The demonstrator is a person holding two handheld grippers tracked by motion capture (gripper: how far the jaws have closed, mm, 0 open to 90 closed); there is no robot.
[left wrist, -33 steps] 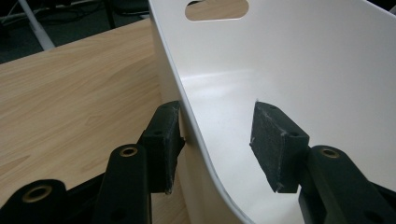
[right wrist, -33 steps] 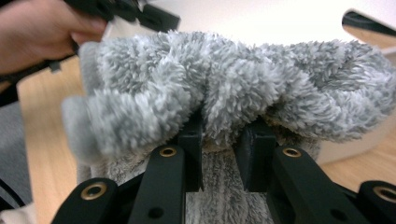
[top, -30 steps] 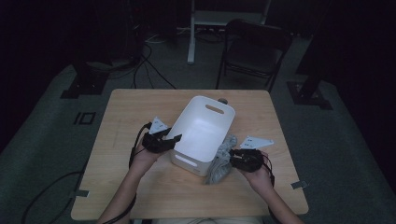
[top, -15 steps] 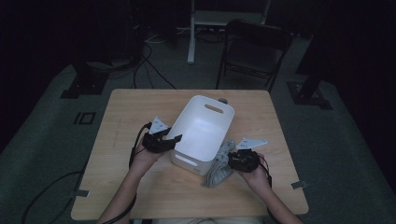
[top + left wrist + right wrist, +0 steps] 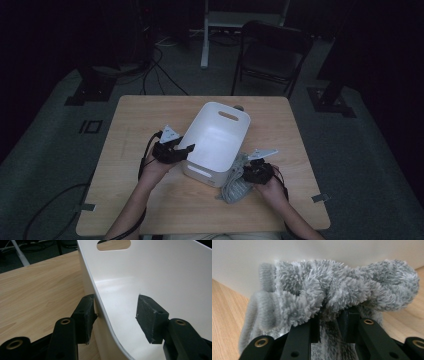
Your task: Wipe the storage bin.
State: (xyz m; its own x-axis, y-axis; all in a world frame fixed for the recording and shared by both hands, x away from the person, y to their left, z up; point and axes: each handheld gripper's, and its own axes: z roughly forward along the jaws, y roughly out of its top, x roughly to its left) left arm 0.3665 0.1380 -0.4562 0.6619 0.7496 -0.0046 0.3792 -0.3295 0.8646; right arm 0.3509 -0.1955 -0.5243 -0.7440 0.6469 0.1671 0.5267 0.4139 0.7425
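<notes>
In the high view, your right hand-held gripper [image 5: 248, 172] is sinking toward the table [image 5: 145, 115] at lower right, carrying the grey fluffy cloth [image 5: 234, 184] beside the white bin [image 5: 216, 142].

In the left gripper view, your left hand-held gripper [image 5: 117, 315] is straddling the bin's wall [image 5: 100, 300], jaws spread, not clamping.

In the right gripper view, the jaws are pinching the cloth [image 5: 332, 297], so it isn't binned yet.

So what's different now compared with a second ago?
The right gripper, shut on the grey fuzzy cloth, has sunk toward the table, cloth bunching beside the white bin. The left gripper stays astride the bin's wall, pads not clamped. Bin unmoved.
</notes>
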